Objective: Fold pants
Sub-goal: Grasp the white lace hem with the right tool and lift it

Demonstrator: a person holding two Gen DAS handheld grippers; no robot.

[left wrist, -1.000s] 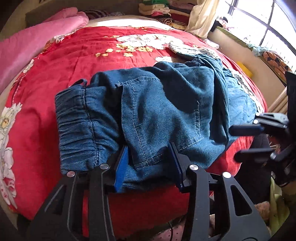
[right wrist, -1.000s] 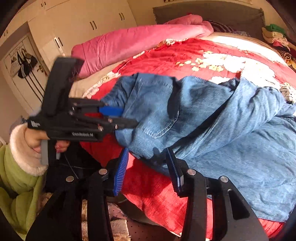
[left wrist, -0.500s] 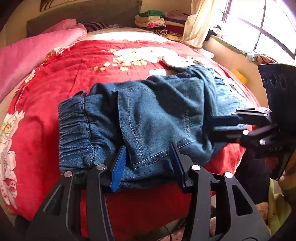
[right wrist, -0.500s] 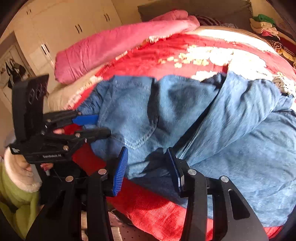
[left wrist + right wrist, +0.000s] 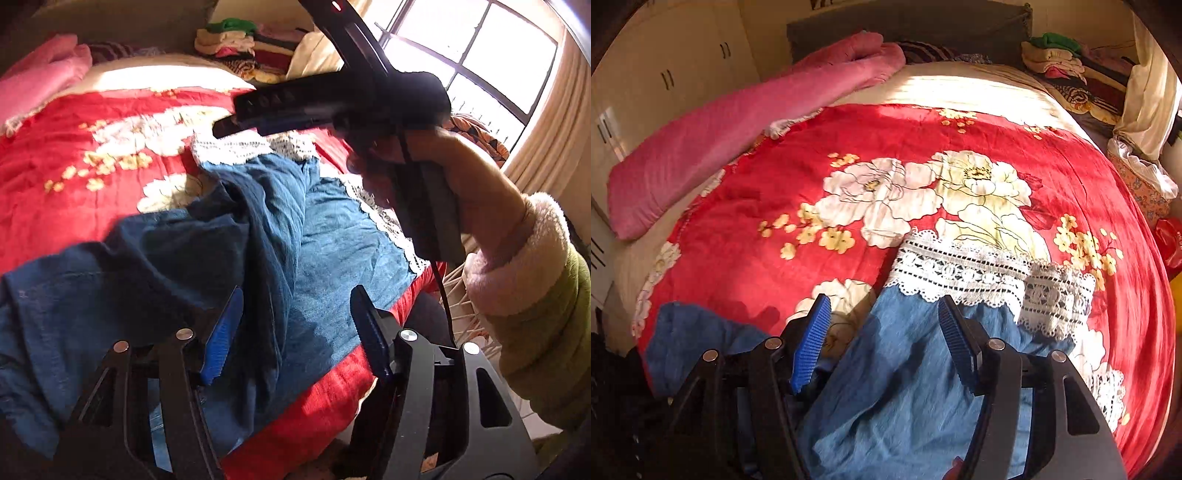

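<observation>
From the left wrist we see our left gripper, jaws wide and empty, over rumpled denim pants on the red floral blanket. From the right wrist, our right gripper spreads wide above their lace-trimmed cuffs.

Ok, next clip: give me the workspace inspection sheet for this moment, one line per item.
Surface: bed with red floral blanket, sunlit.
Job's things: blue denim pants lying rumpled and unfolded, white lace cuffs toward the headboard.
Clutter: pink quilt rolled along the far side; stack of folded clothes by the headboard.
Grippers: left hand-held gripper open above the pants; right hand-held gripper open over a pant leg, holding nothing.
Cables: black cord hanging from the right hand-held gripper's handle.
Surroundings: window, wardrobe doors.
</observation>
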